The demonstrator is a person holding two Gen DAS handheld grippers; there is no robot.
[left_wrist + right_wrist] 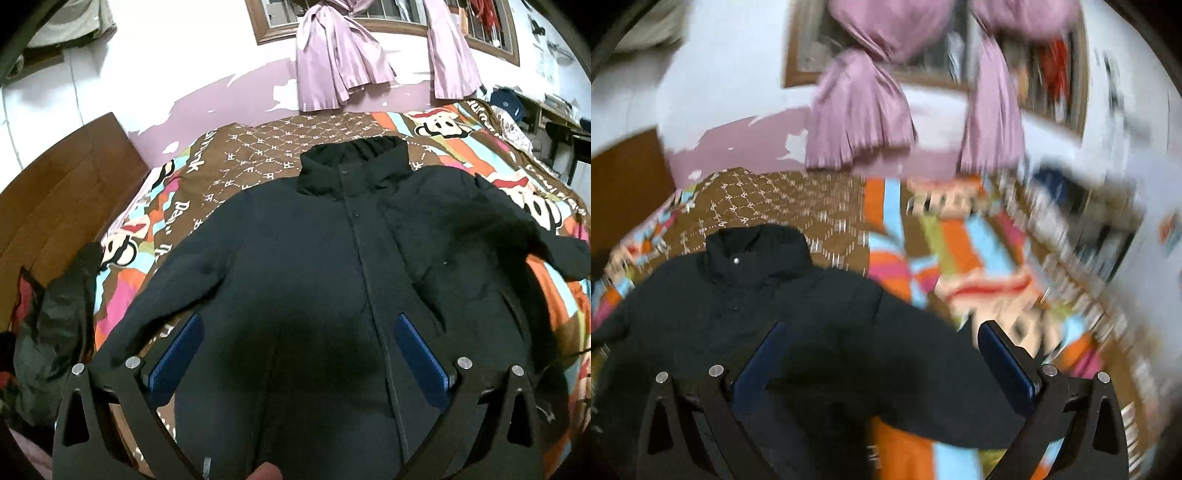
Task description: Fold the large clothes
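A dark jacket (pixel 332 266) lies front-up and spread flat on my bed's colourful cartoon-print bedspread (pixel 436 129), collar toward the wall with the pink curtains (pixel 340 62). My left gripper (pixel 299 328) hovers over the jacket's lower front, jaws spread wide with nothing between them. My right gripper (pixel 882 336) hangs above the sleeve (pixel 923 354) on that side, jaws likewise parted and empty; that view is blurred. A crumpled dark garment (pixel 51 332) sits beside the bed's left edge.

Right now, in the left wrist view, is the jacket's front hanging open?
No, the dark jacket lies flat on the patterned bedspread with its front placket closed up to the collar.
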